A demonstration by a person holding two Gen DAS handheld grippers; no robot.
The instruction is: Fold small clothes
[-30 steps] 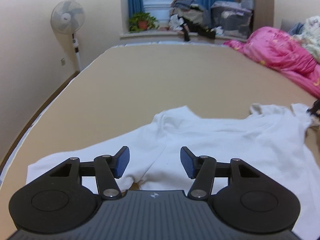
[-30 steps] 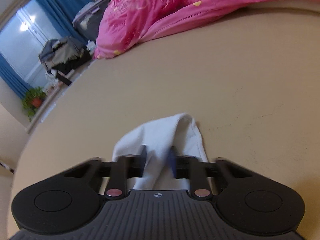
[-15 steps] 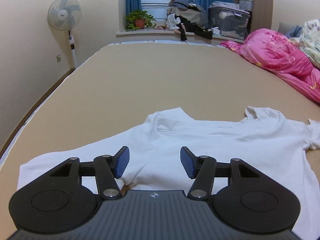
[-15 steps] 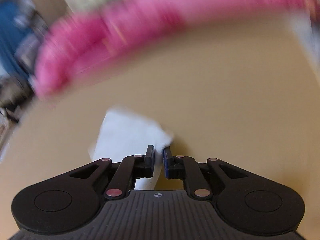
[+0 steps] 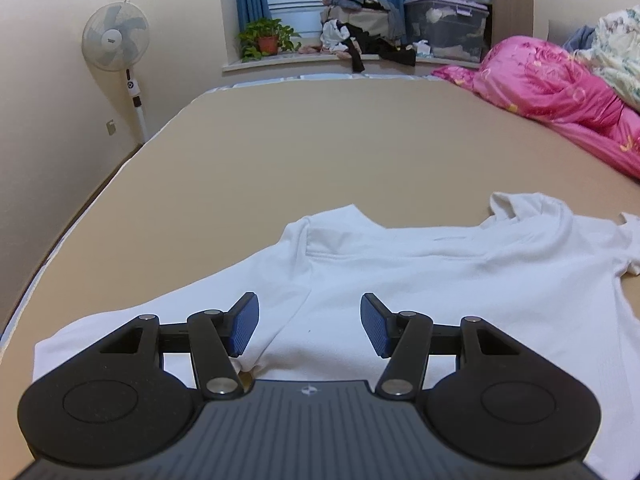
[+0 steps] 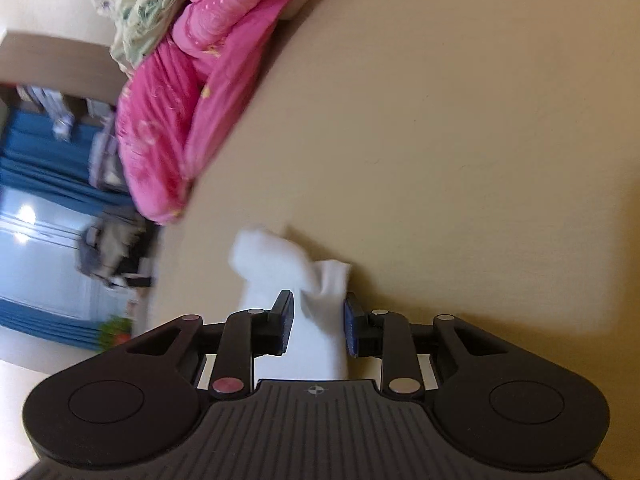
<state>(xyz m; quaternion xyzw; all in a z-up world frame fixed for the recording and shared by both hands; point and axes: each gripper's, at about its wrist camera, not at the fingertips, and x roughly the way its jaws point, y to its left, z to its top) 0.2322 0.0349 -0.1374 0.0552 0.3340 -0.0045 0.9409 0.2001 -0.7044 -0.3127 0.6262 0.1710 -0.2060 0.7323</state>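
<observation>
A small white T-shirt [image 5: 440, 276] lies spread on the tan bed sheet [image 5: 320, 140], collar to the far side. My left gripper [image 5: 309, 326] is open and empty, hovering low over the shirt's near left part. In the right wrist view the camera is rolled to one side. My right gripper [image 6: 318, 322] is partly open with a white sleeve end [image 6: 296, 276] of the shirt lying between its jaws; the pads stand clear of the cloth on both sides.
A pink quilt [image 5: 560, 96] lies bunched along the bed's right side and also shows in the right wrist view [image 6: 188, 104]. A standing fan [image 5: 116, 44] is at the far left wall. A windowsill with a plant [image 5: 266, 38], clothes and bins lies beyond the bed.
My right gripper was shut on the sleeve half a second ago; its jaws have now opened and the view has rolled sideways. The shirt has settled flatter. My left gripper stays open.
</observation>
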